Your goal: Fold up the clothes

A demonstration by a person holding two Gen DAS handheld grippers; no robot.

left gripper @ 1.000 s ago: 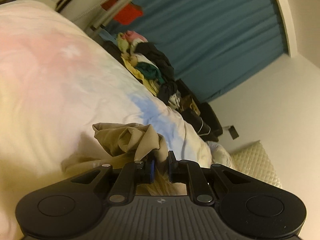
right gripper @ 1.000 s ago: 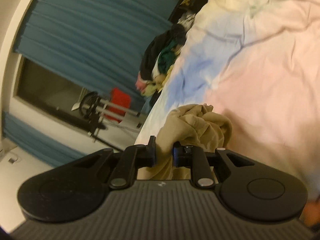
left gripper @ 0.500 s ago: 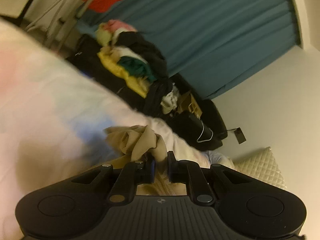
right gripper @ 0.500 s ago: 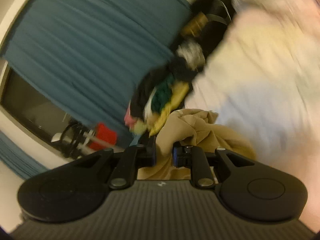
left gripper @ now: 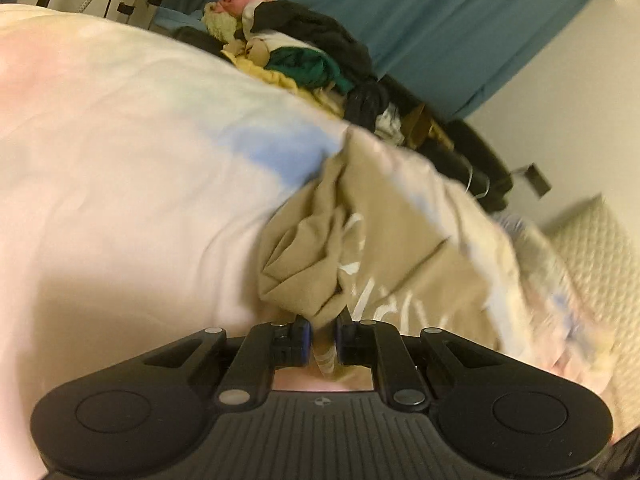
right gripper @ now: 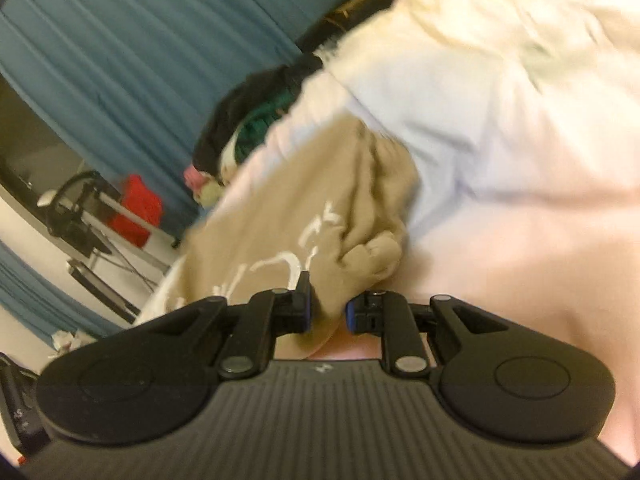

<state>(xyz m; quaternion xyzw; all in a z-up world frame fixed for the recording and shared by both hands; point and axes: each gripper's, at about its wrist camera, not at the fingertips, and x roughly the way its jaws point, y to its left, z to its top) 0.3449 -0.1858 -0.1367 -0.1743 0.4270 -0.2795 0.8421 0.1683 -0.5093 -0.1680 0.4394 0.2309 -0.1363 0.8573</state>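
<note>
The wide bed with its pastel pink, white and blue tie-dye cover [left gripper: 120,128] carries the work, and beyond its far edge a heap of dark, green and yellow unfolded clothes [left gripper: 312,60] waits against the long teal curtain [left gripper: 440,20], so most of the task looks to be left. The beige cotton garment with white lettering [left gripper: 400,264] now lies partly spread near that far edge of the bed, its printed face up but still bunched in thick creases; no fold is made in it yet. A second ago it hung as a tight wad from both grippers, and the lettering did not show; since then it has opened out and come down onto the cover. The left gripper [left gripper: 320,338] has its jaws clamped on a gathered corner of the cloth, and the right gripper [right gripper: 327,312] pinches another bunched edge [right gripper: 360,256] the same way.
</note>
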